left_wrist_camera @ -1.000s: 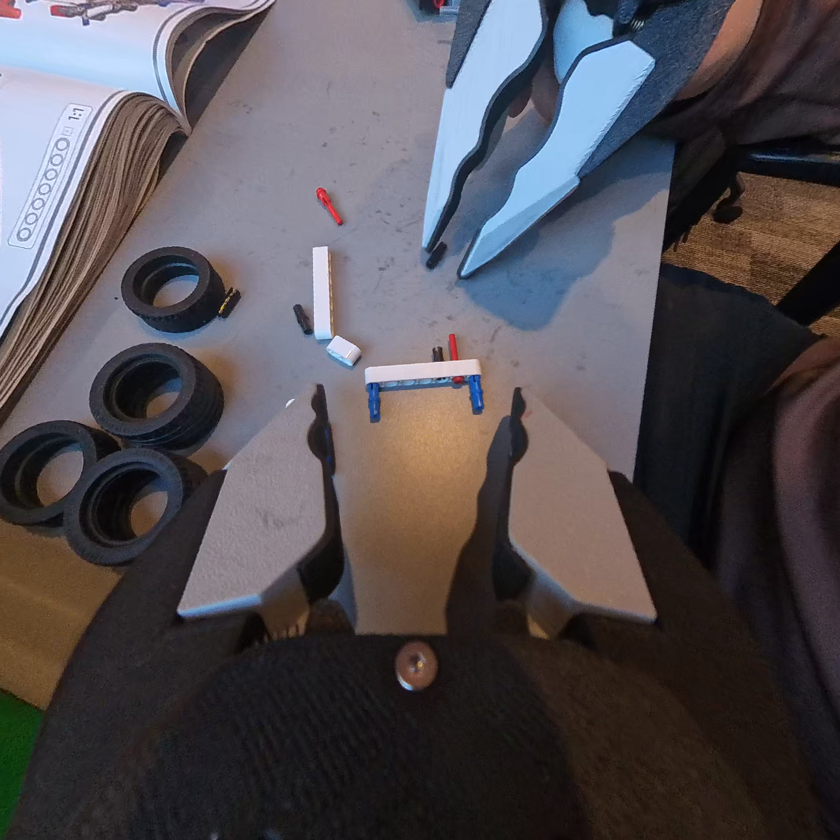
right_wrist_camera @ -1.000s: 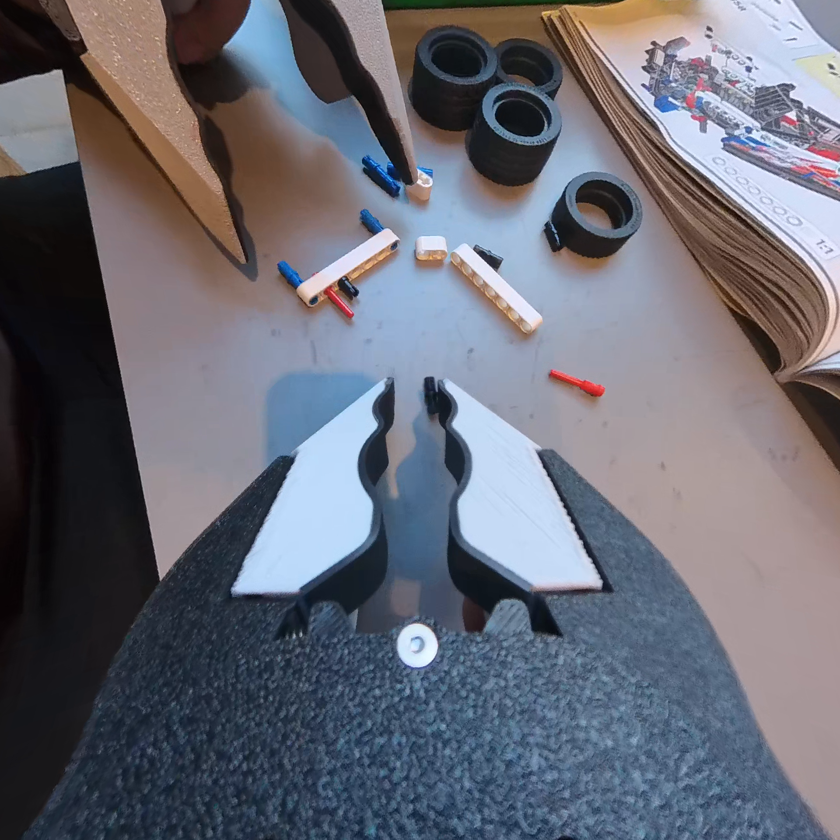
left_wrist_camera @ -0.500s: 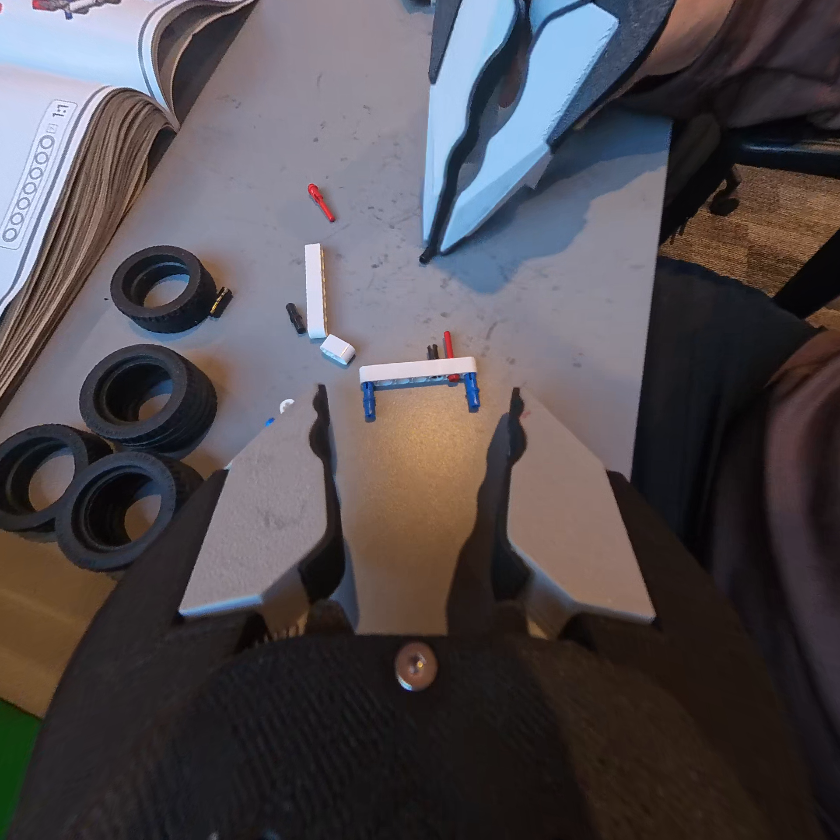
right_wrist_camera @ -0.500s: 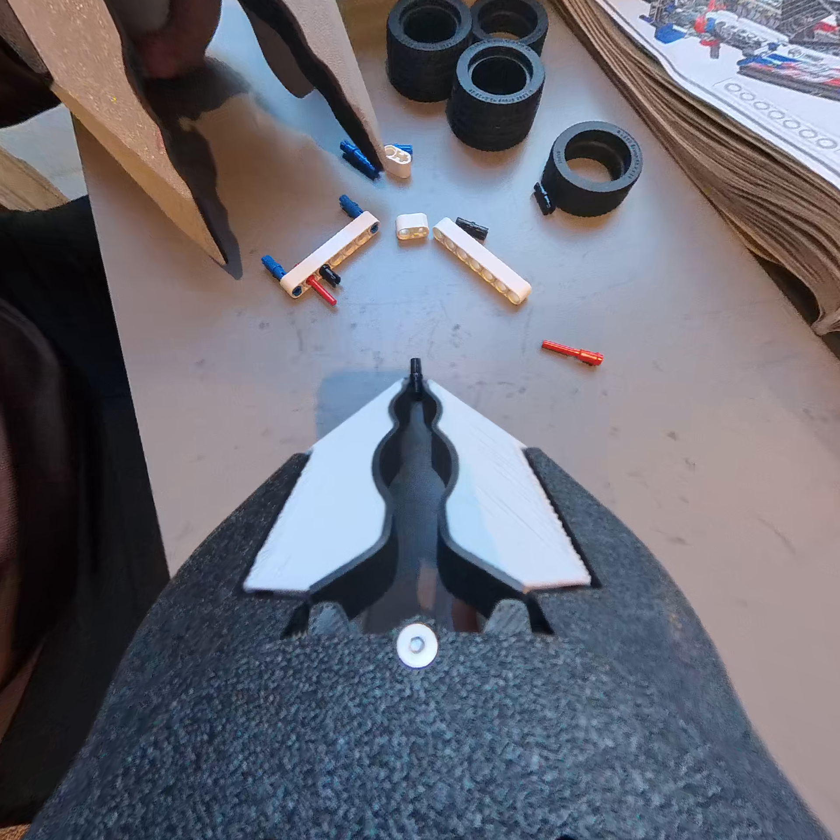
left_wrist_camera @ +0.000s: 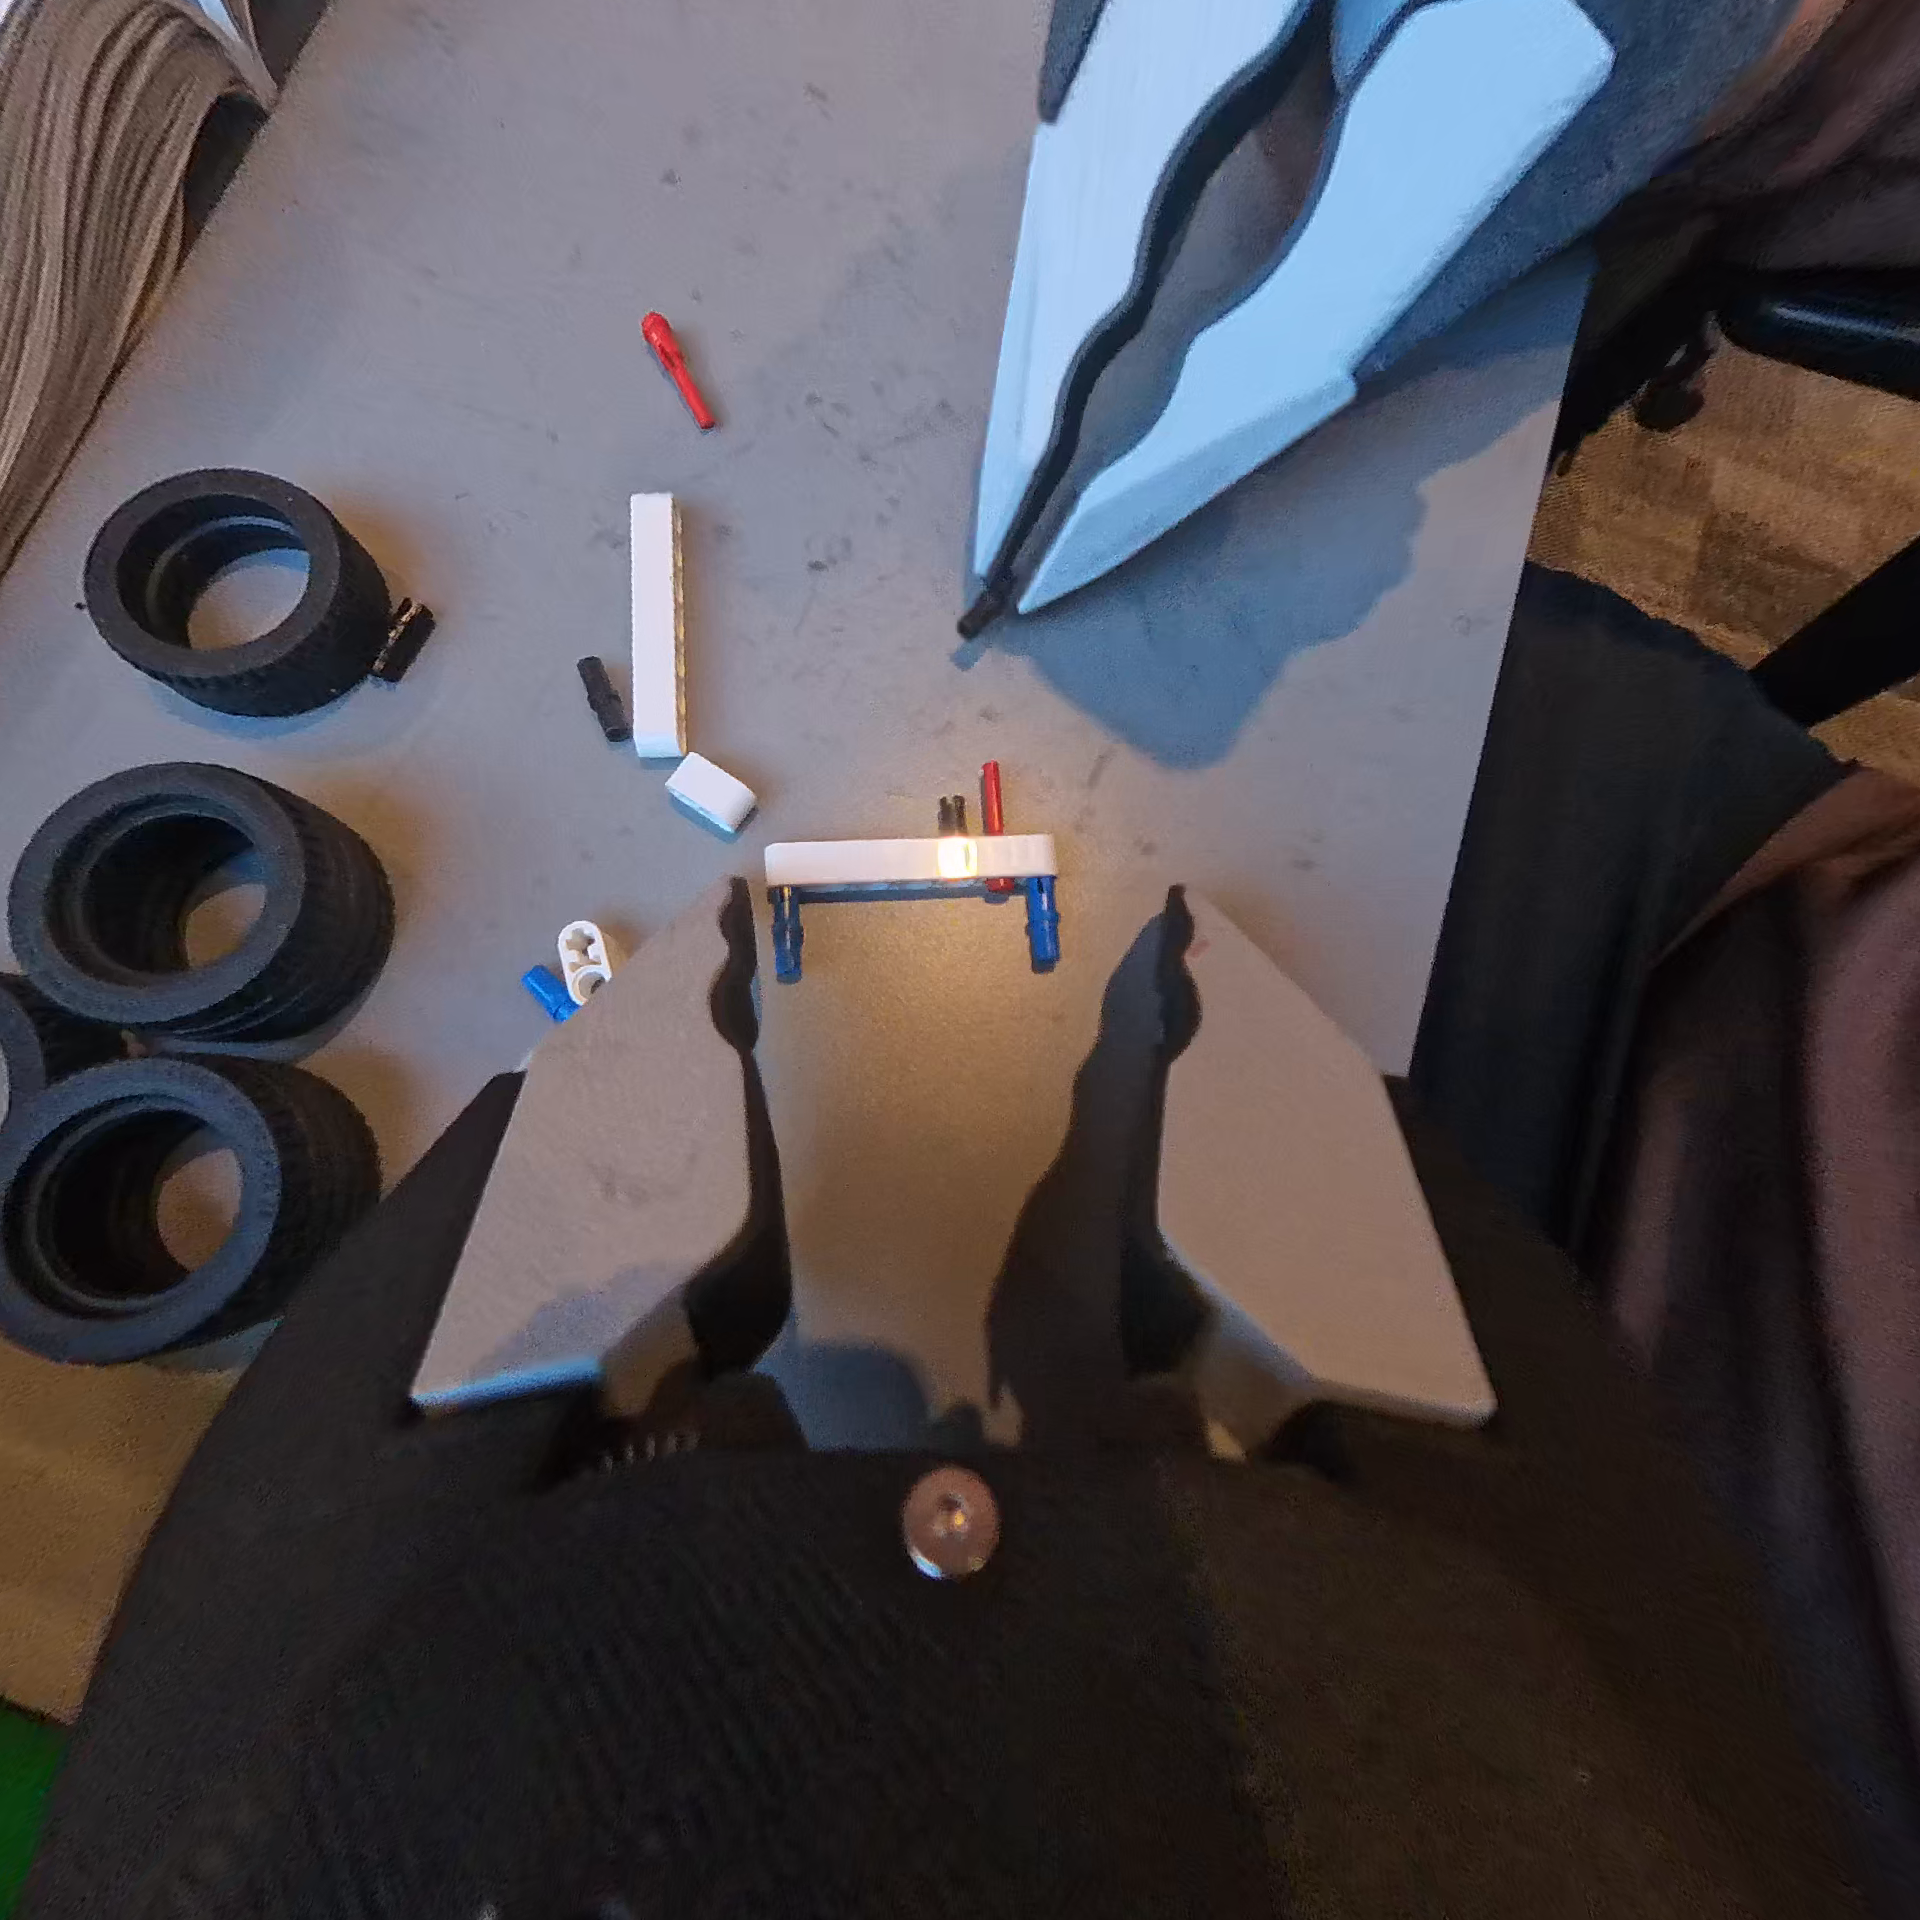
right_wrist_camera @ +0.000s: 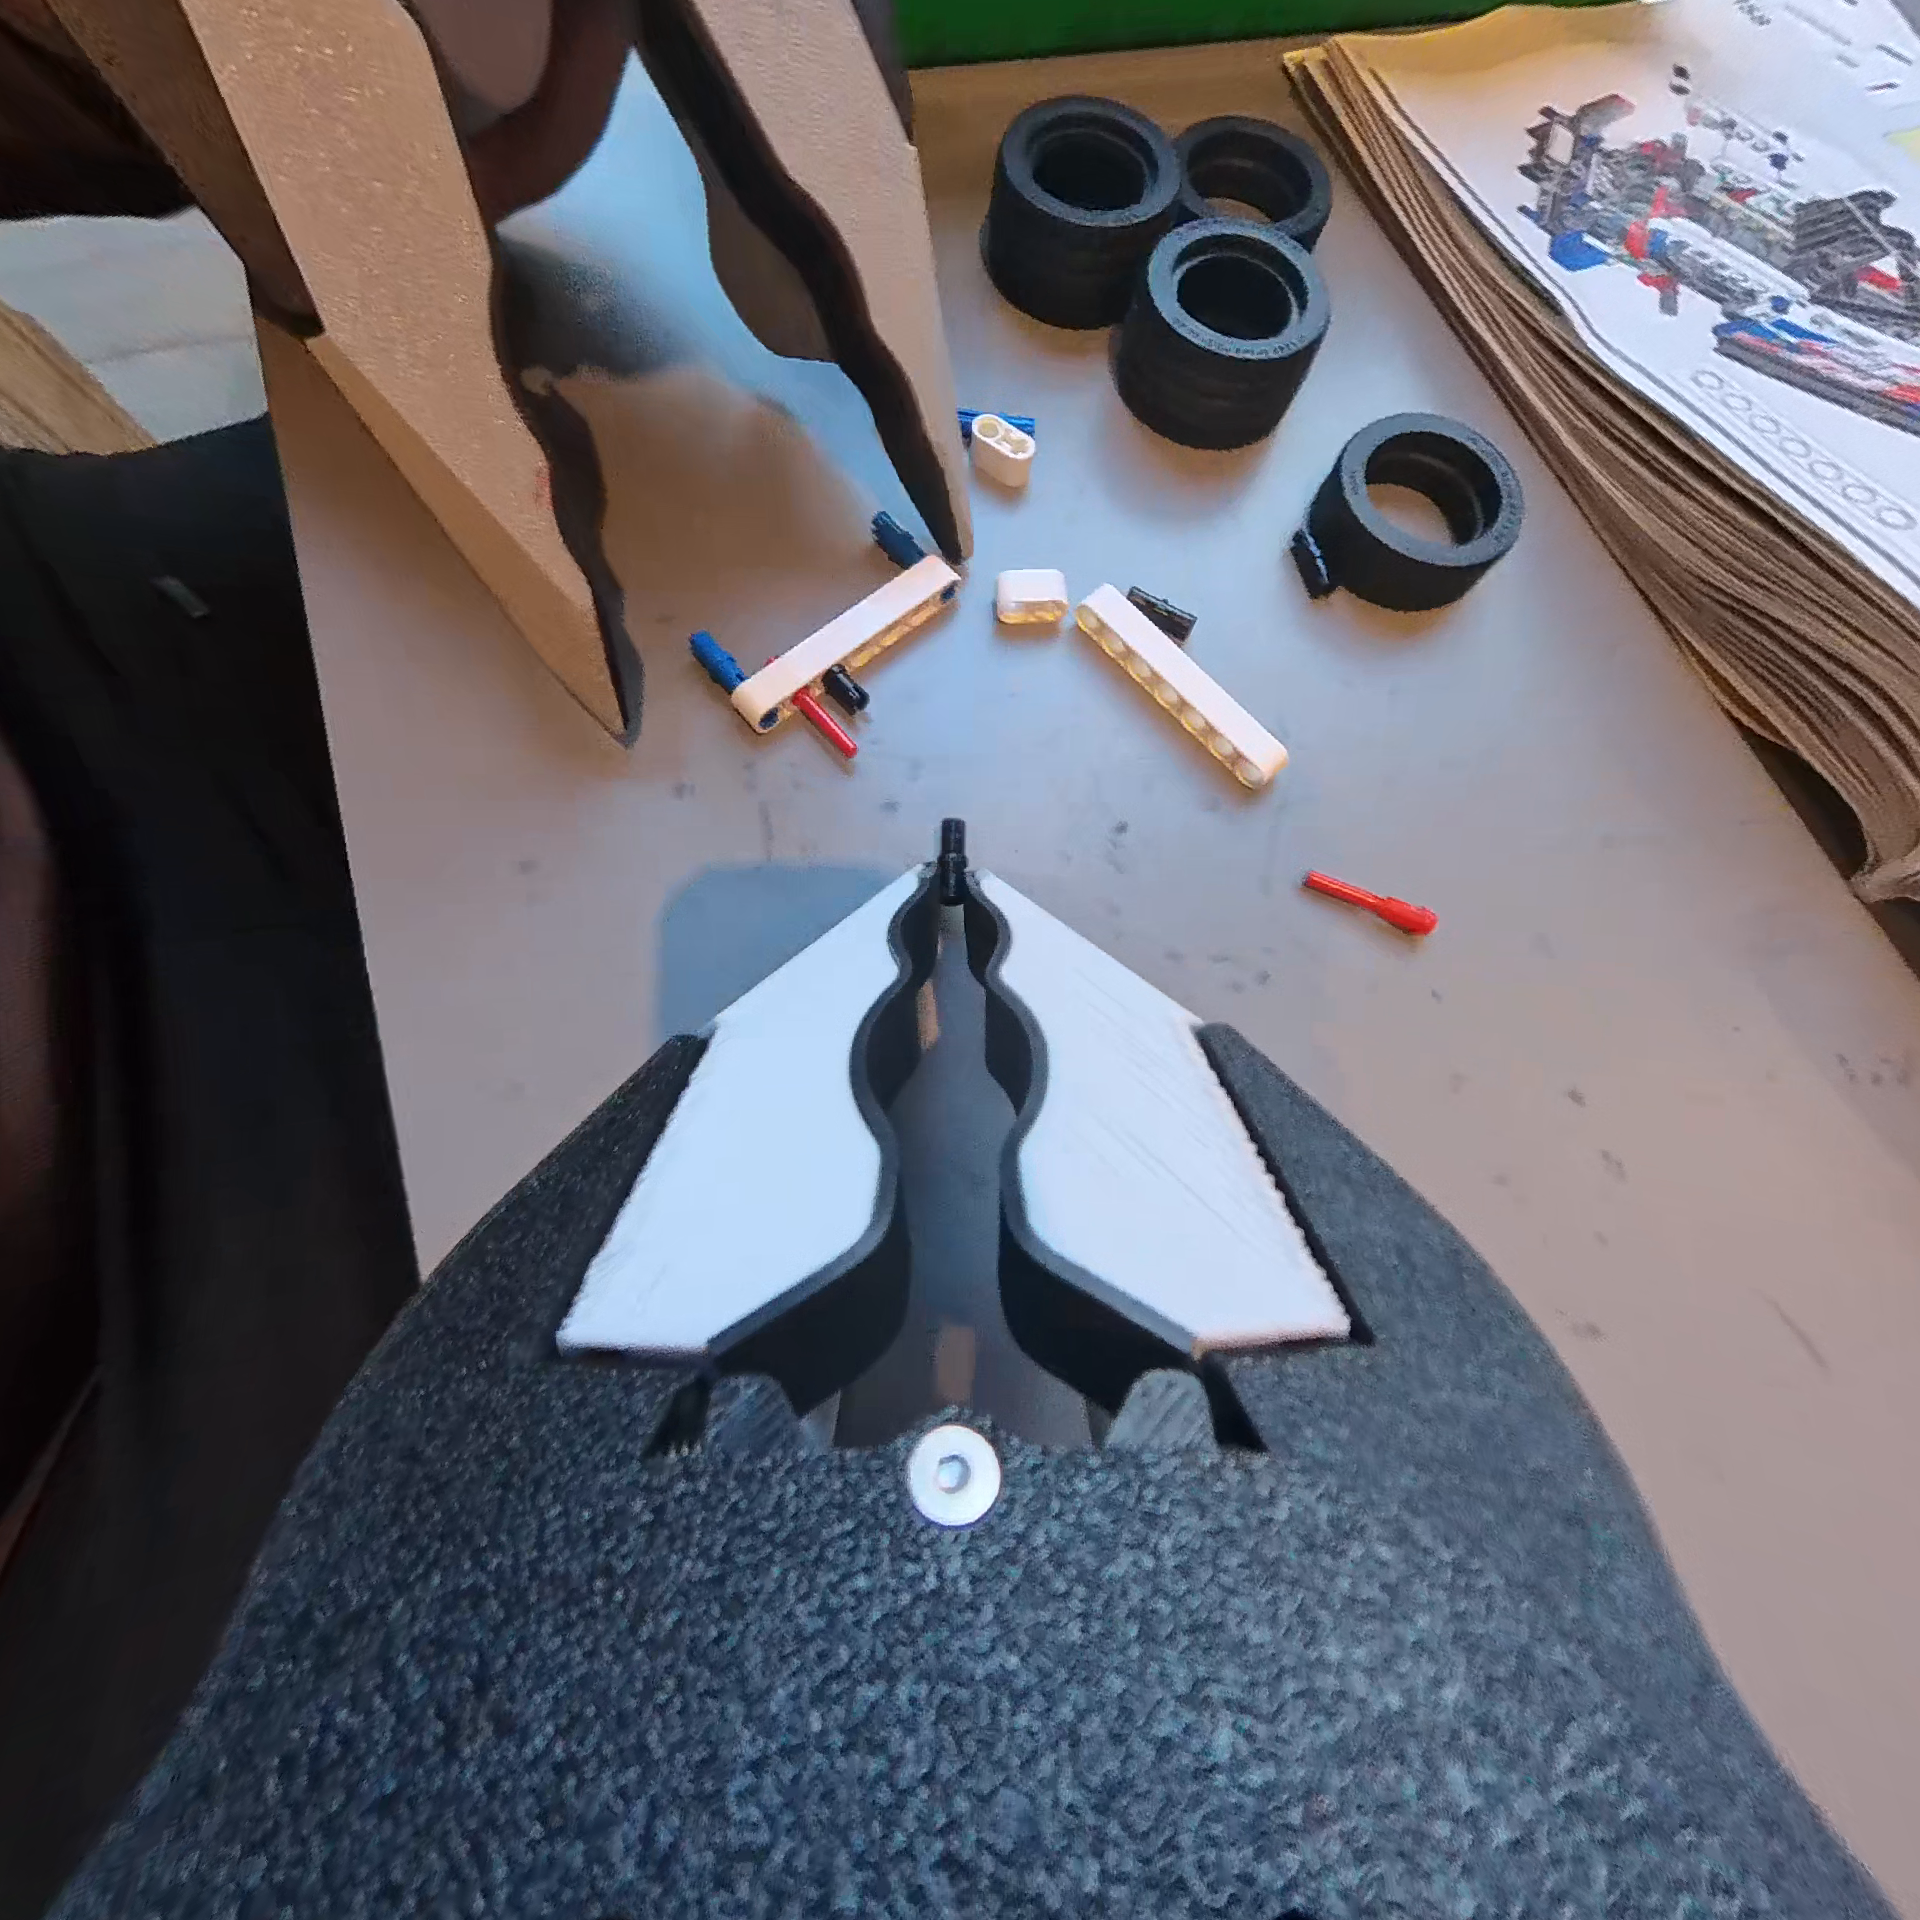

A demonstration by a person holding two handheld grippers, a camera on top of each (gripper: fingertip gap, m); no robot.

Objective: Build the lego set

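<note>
A white beam [left_wrist_camera: 910, 858] with blue pins [left_wrist_camera: 1042, 921], a red axle and a black pin in it lies on the grey table [left_wrist_camera: 468, 260]. It also shows in the right wrist view [right_wrist_camera: 847, 644]. My left gripper [left_wrist_camera: 951, 909] is open, its fingertips astride the beam's near side. In the right wrist view the left gripper [right_wrist_camera: 790, 639] stands over the beam. My right gripper [right_wrist_camera: 951, 878] is shut on a small black pin [right_wrist_camera: 951, 844] just above the table. The right gripper also shows in the left wrist view [left_wrist_camera: 1003, 603], with the black pin [left_wrist_camera: 975, 620] at its tip.
A loose long white beam [right_wrist_camera: 1179, 686], a short white piece [right_wrist_camera: 1031, 600], a white connector [right_wrist_camera: 1003, 449] with blue pins, loose black pins and a red axle [right_wrist_camera: 1369, 902] lie about. Several black tyres [right_wrist_camera: 1221, 332] sit by the open instruction book [right_wrist_camera: 1714, 260]. A person's dark clothing [left_wrist_camera: 1662, 935] borders the table edge. Tip to tip, the grippers are about 6 cm apart. Between my right fingertips and the red axle [right_wrist_camera: 1369, 902] there is roughly 8 cm. Seen from the left wrist view [left_wrist_camera: 682, 367] as well.
My right gripper closed on the black pin and lifted it slightly. My left gripper moved down closer to the white beam with the blue pins, still open.
</note>
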